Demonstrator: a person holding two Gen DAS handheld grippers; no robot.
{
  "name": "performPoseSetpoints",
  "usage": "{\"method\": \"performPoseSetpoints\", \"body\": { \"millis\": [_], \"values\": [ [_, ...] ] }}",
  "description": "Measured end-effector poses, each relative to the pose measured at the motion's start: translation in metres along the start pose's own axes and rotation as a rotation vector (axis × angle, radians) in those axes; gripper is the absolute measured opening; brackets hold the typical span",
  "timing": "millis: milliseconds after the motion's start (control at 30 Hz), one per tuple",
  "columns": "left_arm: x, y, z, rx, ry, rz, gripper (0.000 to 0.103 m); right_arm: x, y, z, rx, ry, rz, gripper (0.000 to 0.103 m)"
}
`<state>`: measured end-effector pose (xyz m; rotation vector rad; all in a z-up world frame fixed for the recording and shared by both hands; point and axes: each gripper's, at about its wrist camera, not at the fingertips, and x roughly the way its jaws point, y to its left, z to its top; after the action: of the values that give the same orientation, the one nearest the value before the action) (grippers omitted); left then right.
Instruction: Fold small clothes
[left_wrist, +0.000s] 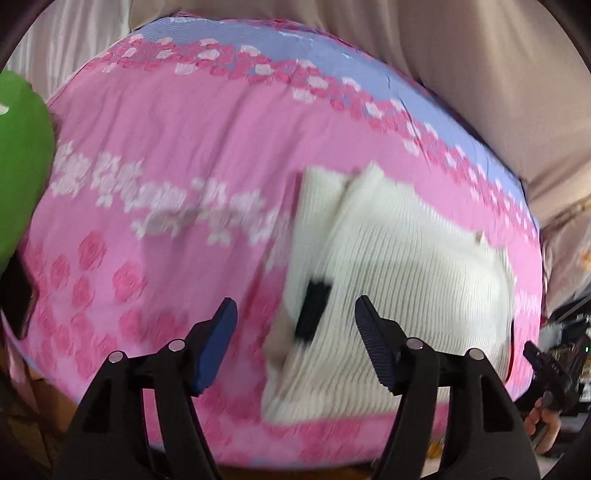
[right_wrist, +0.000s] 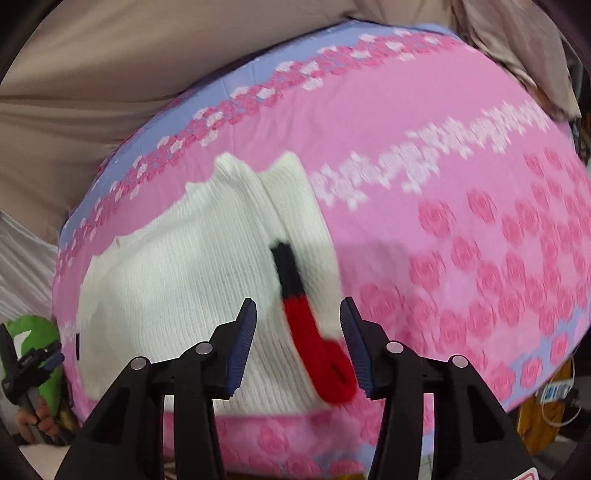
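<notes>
The white sweater (right_wrist: 177, 280) lay on the pink bed cover (right_wrist: 461, 229), and both tongs hung open and empty above it, the right tongs (right_wrist: 298, 334) nearer its red sleeve end (right_wrist: 325, 350) than the left tongs (left_wrist: 295, 343).

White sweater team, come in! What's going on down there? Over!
Left gripper open, empty. Right gripper open, empty, above the red-and-black cuff. White sweater lies partly folded on the pink cloth. Nothing blocking.

Pink floral sheet (left_wrist: 184, 147) on surface; green plush (left_wrist: 18, 166) beside; beige curtain (right_wrist: 110, 74) behind.
</notes>
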<state>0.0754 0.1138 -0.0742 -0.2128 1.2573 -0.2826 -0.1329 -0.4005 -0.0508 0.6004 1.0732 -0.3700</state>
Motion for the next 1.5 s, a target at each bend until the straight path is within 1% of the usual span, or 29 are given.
{"method": "performPoseSetpoints", "body": {
  "millis": [100, 167, 267, 400, 433, 467, 500, 533, 567, 667, 767, 833, 867, 900, 933, 1000, 1067, 1100, 1133, 1167, 1200, 1233, 1267, 1300, 1333, 1367, 1400, 1467, 1500],
  "values": [
    [0.019, -0.014, 0.015, -0.04, -0.012, -0.046, 0.065, 0.02, 0.02, 0.018, -0.033, -0.027, 0.018, 0.048],
    [0.037, -0.022, 0.026, -0.046, -0.011, -0.035, 0.065, 0.037, 0.031, 0.03, -0.043, -0.024, 0.024, 0.048],
    [0.057, -0.028, 0.032, -0.072, -0.004, -0.027, 0.065, 0.063, 0.041, 0.041, -0.013, 0.011, 0.078, 0.048],
    [0.076, -0.03, 0.034, -0.119, 0.021, -0.009, 0.064, 0.087, 0.046, 0.048, -0.006, 0.043, 0.092, 0.05],
    [0.079, -0.03, 0.033, -0.125, 0.024, -0.003, 0.059, 0.09, 0.046, 0.049, -0.003, 0.046, 0.101, 0.05],
    [0.08, -0.03, 0.034, -0.119, 0.022, 0.018, 0.048, 0.091, 0.047, 0.049, -0.009, 0.045, 0.106, 0.049],
    [0.08, -0.03, 0.034, -0.111, 0.02, 0.036, 0.042, 0.091, 0.049, 0.05, -0.019, 0.044, 0.104, 0.039],
    [0.079, -0.03, 0.035, -0.103, 0.018, 0.032, 0.034, 0.089, 0.051, 0.051, -0.033, 0.04, 0.102, 0.009],
    [0.078, -0.029, 0.036, -0.101, 0.018, 0.023, 0.025, 0.087, 0.052, 0.052, -0.047, 0.039, 0.114, 0.005],
    [0.077, -0.026, 0.038, -0.099, 0.026, 0.018, 0.019, 0.066, 0.048, 0.058, -0.057, -0.023, 0.129, 0.004],
    [0.077, -0.023, 0.04, -0.115, 0.024, 0.024, 0.018, 0.049, 0.028, 0.064, -0.018, -0.073, 0.12, 0.003],
    [0.08, -0.021, 0.04, -0.124, 0.02, 0.024, 0.018, 0.056, 0.008, 0.066, 0.023, -0.059, 0.099, 0.003],
    [0.081, -0.021, 0.04, -0.125, 0.017, 0.023, 0.018, 0.068, -0.005, 0.064, 0.049, -0.029, 0.079, 0.003],
    [0.082, -0.022, 0.04, -0.121, 0.015, 0.025, 0.018, 0.08, -0.014, 0.062, 0.076, -0.002, 0.086, 0.002],
    [0.081, -0.023, 0.04, -0.116, 0.017, 0.031, 0.018, 0.084, -0.019, 0.06, 0.101, 0.001, 0.112, 0.002],
    [0.079, -0.023, 0.041, -0.115, 0.019, 0.029, 0.018, 0.07, -0.011, 0.062, 0.107, -0.025, 0.121, 0.002],
    [0.079, -0.02, 0.04, -0.117, 0.019, 0.02, 0.019, 0.056, 0.005, 0.063, 0.078, -0.059, 0.139, 0.002],
    [0.079, -0.02, 0.039, -0.119, 0.017, 0.016, 0.019, 0.056, 0.011, 0.063, 0.054, -0.061, 0.131, 0.003],
    [0.079, -0.021, 0.039, -0.123, 0.019, 0.014, 0.021, 0.061, 0.017, 0.063, 0.021, -0.055, 0.107, 0.003],
    [0.076, -0.021, 0.039, -0.133, 0.019, -0.001, 0.024, 0.072, 0.021, 0.064, -0.011, -0.026, 0.057, 0.003],
    [0.072, -0.022, 0.039, -0.141, 0.013, -0.016, 0.024, 0.08, 0.021, 0.064, -0.014, 0.006, 0.013, 0.005],
    [0.065, -0.023, 0.041, -0.15, -0.012, -0.032, 0.025, 0.08, 0.021, 0.064, 0.001, 0.015, 0.017, 0.012],
    [0.057, -0.024, 0.043, -0.148, -0.042, -0.053, 0.032, 0.074, 0.022, 0.065, 0.02, -0.008, 0.064, 0.014],
    [0.053, -0.026, 0.045, -0.144, -0.061, -0.062, 0.038, 0.068, 0.024, 0.067, 0.023, -0.032, 0.089, 0.017],
    [0.05, -0.029, 0.049, -0.137, -0.077, -0.058, 0.051, 0.063, 0.027, 0.069, 0.017, -0.047, 0.086, 0.032],
    [0.05, -0.031, 0.053, -0.131, -0.085, -0.052, 0.056, 0.061, 0.032, 0.072, -0.002, -0.064, 0.073, 0.041],
    [0.055, -0.035, 0.058, -0.115, -0.078, -0.048, 0.056, 0.061, 0.037, 0.076, -0.022, -0.074, 0.066, 0.051],
    [0.072, -0.042, 0.064, -0.081, -0.037, -0.045, 0.054, 0.074, 0.048, 0.082, -0.06, -0.063, 0.041, 0.051],
    [0.079, -0.044, 0.066, -0.064, -0.021, -0.039, 0.05, 0.083, 0.053, 0.084, -0.073, -0.042, 0.037, 0.051]
  ]
}}
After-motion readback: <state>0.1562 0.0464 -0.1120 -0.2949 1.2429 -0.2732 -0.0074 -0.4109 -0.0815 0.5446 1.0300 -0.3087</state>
